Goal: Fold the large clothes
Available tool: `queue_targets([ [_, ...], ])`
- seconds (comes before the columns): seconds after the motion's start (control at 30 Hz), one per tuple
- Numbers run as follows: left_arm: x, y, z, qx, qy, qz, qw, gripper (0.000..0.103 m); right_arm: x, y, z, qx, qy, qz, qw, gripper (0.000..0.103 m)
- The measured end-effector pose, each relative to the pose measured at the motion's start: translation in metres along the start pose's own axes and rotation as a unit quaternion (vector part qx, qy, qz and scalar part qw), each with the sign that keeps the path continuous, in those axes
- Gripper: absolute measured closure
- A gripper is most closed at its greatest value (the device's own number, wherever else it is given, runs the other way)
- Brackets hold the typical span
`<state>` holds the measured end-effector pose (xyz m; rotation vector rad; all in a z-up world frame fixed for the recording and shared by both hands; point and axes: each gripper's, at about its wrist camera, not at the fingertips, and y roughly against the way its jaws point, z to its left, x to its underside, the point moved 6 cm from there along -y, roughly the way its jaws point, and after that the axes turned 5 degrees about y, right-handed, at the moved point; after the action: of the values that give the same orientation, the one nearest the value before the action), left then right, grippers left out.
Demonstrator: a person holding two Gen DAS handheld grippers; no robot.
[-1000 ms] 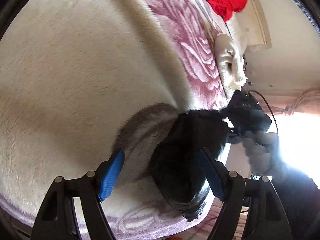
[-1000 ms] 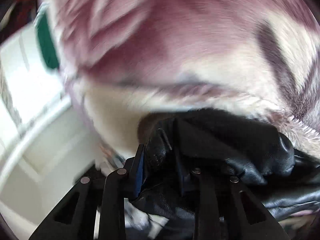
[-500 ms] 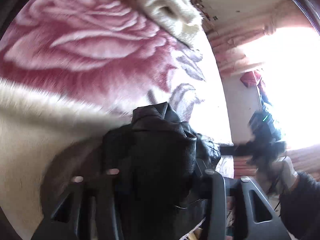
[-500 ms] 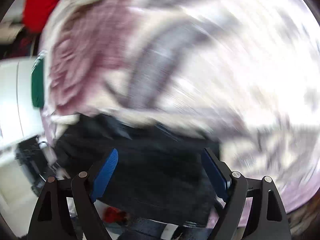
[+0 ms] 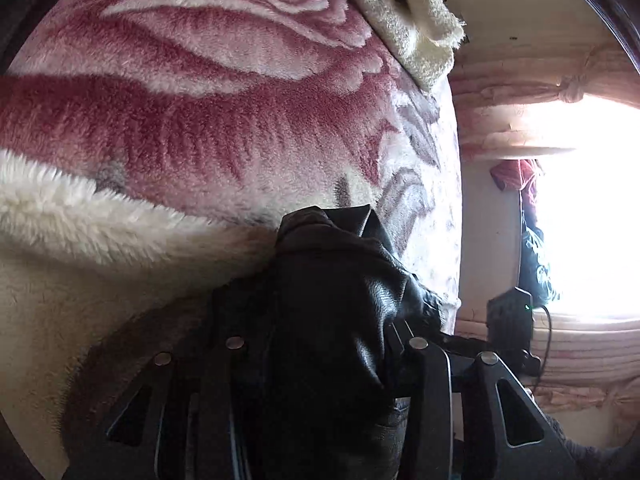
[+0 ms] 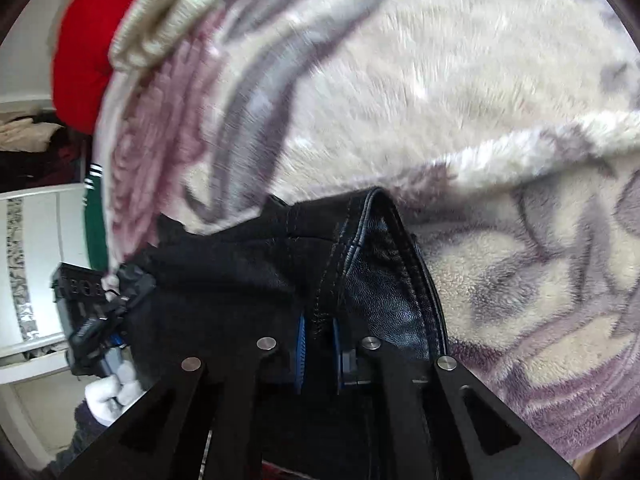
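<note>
A black leather garment (image 5: 332, 300) is bunched over a plush rose-patterned blanket (image 5: 224, 128). My left gripper (image 5: 320, 344) is shut on a fold of it; the leather drapes over the fingers and hides the pads. In the right wrist view my right gripper (image 6: 318, 344) is shut on a stitched seam of the same black garment (image 6: 360, 264), its blue pads (image 6: 300, 344) pressed against the seam. The garment spans between the two grippers, held just above the blanket (image 6: 440, 80).
A cream fleece piece (image 5: 404, 16) lies at the blanket's far edge, a red cloth (image 6: 84, 52) beyond it. A bright window with pink curtains (image 5: 560, 92) is to the right. White furniture (image 6: 36, 264) stands at left. The other gripper and gloved hand (image 6: 108, 392) show at lower left.
My left gripper closed on the black garment and swung toward the rose pattern. My right gripper opened about half a second ago and has now closed again on the garment's seam.
</note>
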<state>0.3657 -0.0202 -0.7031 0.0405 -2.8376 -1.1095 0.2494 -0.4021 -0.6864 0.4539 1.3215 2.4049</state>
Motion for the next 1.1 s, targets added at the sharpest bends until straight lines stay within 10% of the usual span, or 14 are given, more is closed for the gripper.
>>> queue_targets([
  [0.13, 0.002, 0.026, -0.017, 0.042, 0.022, 0.042, 0.9980, 0.028, -0.007, 0.008, 0.004, -0.032, -0.010, 0.033, 0.999, 0.066],
  [0.2, 0.006, 0.044, -0.020, 0.063, 0.014, 0.033, 0.9974, 0.017, 0.001, 0.031, 0.000, -0.040, -0.001, 0.022, 0.999, 0.002],
  [0.23, 0.009, 0.051, -0.019, 0.068, 0.012, 0.031, 0.9971, 0.017, 0.007, 0.043, -0.006, -0.042, 0.003, 0.015, 0.999, 0.000],
  [0.4, 0.033, 0.035, 0.006, 0.026, 0.002, 0.070, 0.9972, 0.016, 0.047, 0.045, -0.046, -0.056, -0.019, 0.050, 0.997, 0.000],
  [0.73, 0.044, -0.015, 0.009, 0.047, -0.013, 0.090, 0.9947, 0.005, 0.079, -0.025, -0.055, -0.259, -0.090, 0.090, 0.958, 0.000],
  [0.8, 0.044, -0.009, 0.004, 0.054, -0.021, 0.071, 0.9958, 0.040, 0.080, -0.023, -0.046, -0.270, -0.088, 0.080, 0.955, 0.000],
  [0.83, 0.045, -0.005, -0.003, 0.079, -0.024, 0.067, 0.9943, 0.076, 0.081, -0.025, -0.042, -0.264, -0.082, 0.080, 0.958, 0.000],
  [0.9, 0.044, -0.002, -0.016, 0.071, -0.037, 0.056, 0.9952, 0.076, 0.084, -0.026, -0.038, -0.253, -0.084, 0.074, 0.961, 0.046],
  [1.1, 0.038, 0.004, -0.034, 0.077, -0.025, 0.037, 0.9961, 0.077, 0.086, -0.001, -0.021, -0.255, -0.085, 0.041, 0.962, 0.071],
])
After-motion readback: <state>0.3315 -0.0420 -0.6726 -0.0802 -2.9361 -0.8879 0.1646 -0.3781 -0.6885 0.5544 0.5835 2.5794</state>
